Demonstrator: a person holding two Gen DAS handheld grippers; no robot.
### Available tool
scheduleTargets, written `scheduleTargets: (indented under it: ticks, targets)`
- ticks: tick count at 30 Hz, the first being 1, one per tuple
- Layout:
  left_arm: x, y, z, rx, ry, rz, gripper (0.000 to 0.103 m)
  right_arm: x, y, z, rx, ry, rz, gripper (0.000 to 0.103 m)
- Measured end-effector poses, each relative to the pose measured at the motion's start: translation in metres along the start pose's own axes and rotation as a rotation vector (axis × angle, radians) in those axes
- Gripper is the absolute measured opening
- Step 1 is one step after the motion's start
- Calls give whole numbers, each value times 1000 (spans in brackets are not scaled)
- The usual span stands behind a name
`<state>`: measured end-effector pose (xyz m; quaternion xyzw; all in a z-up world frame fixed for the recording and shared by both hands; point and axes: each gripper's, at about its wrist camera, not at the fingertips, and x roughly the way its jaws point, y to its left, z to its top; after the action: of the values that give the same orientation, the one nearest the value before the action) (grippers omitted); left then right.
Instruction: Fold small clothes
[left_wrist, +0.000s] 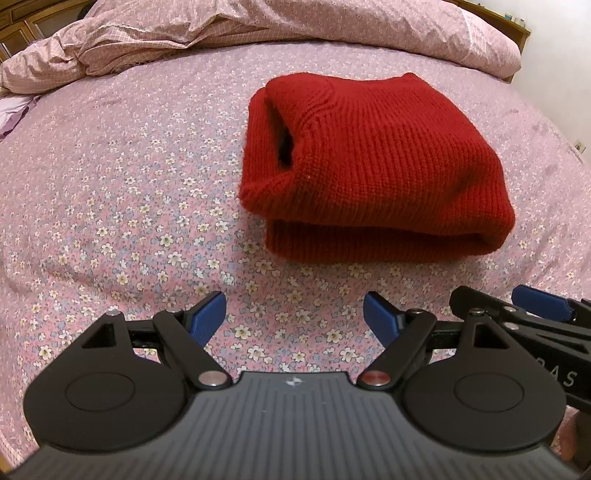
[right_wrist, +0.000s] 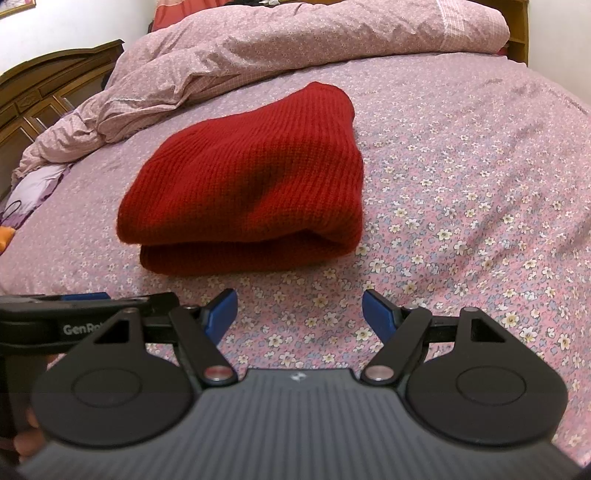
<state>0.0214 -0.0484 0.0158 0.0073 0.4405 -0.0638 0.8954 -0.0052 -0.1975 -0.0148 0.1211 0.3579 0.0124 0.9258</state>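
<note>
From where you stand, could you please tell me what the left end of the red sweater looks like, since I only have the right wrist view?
Observer: In the left wrist view, the left end of the red sweater shows a dark open pocket between its folded layers.
Operator: Thank you. Are the left tongs clear of it?
Observer: Yes. The left tongs are open over the bedsheet, short of the sweater's near edge, with nothing between them.
</note>
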Motion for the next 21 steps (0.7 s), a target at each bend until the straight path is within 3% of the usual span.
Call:
scheduleTargets:
  ticks: [21]
  targets:
    - [0,0,-1,-3,3,-4,85,0,-1,1,1,0,1,76]
